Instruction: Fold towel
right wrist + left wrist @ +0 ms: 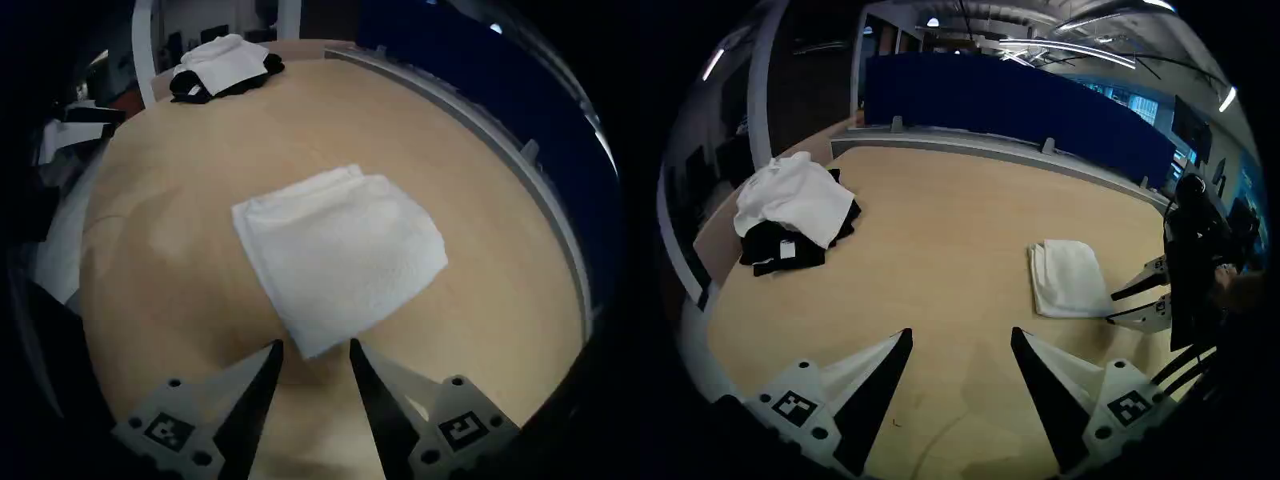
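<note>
**Folded white towel flat on the pale counter, both claws released**

In the right gripper view, the right claw (315, 342) sits at the bottom of the frame. It has two white plastic wedges with black inner faces, each carrying a square black-and-white marker (166, 430). Its jaws are spread and grip nothing. The near corner of the towel (340, 256) dips into the gap between the tips, and I cannot tell whether it touches either one.

The towel lies in the middle of that frame, folded into a rough rectangle and turned on the diagonal. It is white, with a soft, nubbly surface. A doubled, slightly rounded edge runs along its upper-left side. It rests flat on the counter (176, 184), a smooth, light wood-look top with a curved rim.

In the left gripper view, the left claw (961, 330) is at the bottom of the frame. It is also released, its pointed tips wide apart over bare counter. The towel shows right of centre, with the right claw's tips at its right edge.

Further off, in the left part of that frame, is a pile of clothes (792, 196), a crumpled white garment draped over black ones. Behind it, a grey rail (984, 148) follows the counter's far curve. A blue partition (1008, 104) stands across the upper frame.
</note>
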`<state>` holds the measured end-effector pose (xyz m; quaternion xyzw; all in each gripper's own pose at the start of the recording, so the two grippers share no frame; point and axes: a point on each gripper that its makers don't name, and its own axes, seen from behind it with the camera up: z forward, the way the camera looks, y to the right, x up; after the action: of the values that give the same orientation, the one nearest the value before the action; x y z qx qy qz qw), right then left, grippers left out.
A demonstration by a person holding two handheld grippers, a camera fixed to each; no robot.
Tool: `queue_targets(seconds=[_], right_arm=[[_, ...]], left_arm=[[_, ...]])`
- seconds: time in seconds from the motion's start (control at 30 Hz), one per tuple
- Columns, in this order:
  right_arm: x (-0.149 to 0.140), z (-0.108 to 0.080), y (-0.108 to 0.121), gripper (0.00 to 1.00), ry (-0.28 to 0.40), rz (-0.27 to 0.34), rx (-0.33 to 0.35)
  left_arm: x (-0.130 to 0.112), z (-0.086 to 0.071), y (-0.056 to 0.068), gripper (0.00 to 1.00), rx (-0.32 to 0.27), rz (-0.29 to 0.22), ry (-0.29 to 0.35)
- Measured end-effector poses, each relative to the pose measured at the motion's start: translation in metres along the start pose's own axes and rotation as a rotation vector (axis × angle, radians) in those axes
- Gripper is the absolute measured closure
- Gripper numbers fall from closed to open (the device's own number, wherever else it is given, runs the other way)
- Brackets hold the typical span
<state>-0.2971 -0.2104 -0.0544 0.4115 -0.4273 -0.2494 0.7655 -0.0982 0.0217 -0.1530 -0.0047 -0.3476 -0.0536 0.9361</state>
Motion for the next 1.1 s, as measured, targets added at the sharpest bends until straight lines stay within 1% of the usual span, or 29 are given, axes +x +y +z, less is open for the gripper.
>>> queue_targets(seconds=[0.3, 0.57, 0.7, 0.77, 0.9, 1.0, 1.1], right_arm=[[-0.006, 0.005, 0.000, 0.63, -0.011, 0.035, 0.015], [-0.007, 0.006, -0.004, 0.84, -0.006, 0.047, 0.030], [-0.006, 0.005, -0.006, 0.92, 0.002, 0.050, 0.031], [-0.006, 0.005, -0.004, 0.94, 0.006, 0.055, 0.024], [-0.003, 0.003, 0.001, 0.96, 0.017, 0.065, 0.004], [0.004, -0.004, 0.004, 0.96, 0.036, 0.068, -0.004], [0.016, -0.015, 0.009, 0.96, 0.065, 0.062, -0.022]], left_arm=[[0.001, 0.001, -0.002, 0.09, 0.004, 0.002, -0.001], [0.001, 0.003, 0.000, 0.09, 0.004, 0.006, -0.003], [0.000, 0.003, 0.000, 0.09, 0.003, 0.013, -0.004], [0.001, 0.003, 0.001, 0.09, 0.003, 0.015, -0.004], [0.001, 0.003, 0.001, 0.09, 0.002, 0.016, -0.005], [0.001, 0.003, 0.000, 0.08, 0.001, 0.015, -0.004], [0.004, 0.003, 0.000, 0.09, -0.001, 0.016, -0.001]])
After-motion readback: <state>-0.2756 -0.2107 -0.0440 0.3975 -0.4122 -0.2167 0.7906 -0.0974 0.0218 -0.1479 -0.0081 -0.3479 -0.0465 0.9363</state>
